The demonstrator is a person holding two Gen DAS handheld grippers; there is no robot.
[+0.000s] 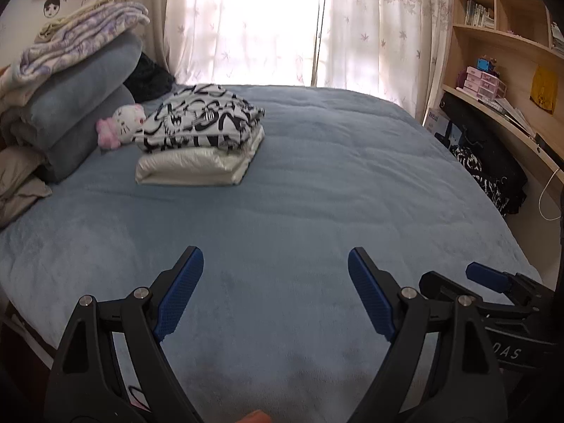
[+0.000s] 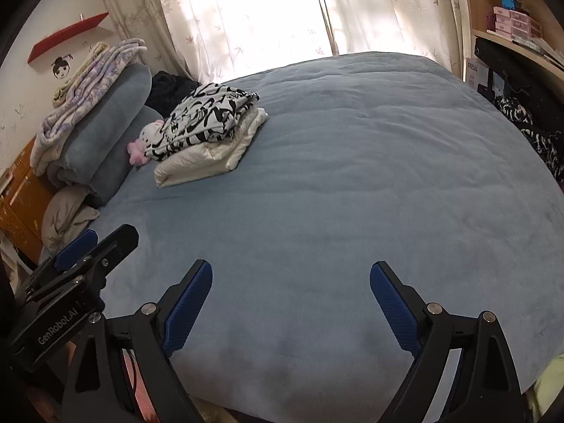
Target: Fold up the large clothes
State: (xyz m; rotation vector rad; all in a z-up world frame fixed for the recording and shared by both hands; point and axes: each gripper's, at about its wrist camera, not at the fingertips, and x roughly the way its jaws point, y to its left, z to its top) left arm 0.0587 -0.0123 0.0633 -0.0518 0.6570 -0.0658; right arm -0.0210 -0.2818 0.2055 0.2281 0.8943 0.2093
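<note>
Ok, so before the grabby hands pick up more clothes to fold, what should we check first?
1. Left gripper open, nothing between its blue pads: ok.
2. Right gripper nothing between its pads, jaws opening wider: ok.
3. Bare space on the blue bedcover for spreading a big garment: ok.
4. Folded pile out of the way: the black-and-white garment sits on the white folded one, far left near the plush toy: ok.
5. Next garment within easy reach: none lies near the grippers; dark clothes hang beside the bed at right: not ok.
6. Which garment goes next: cannot tell.
</note>
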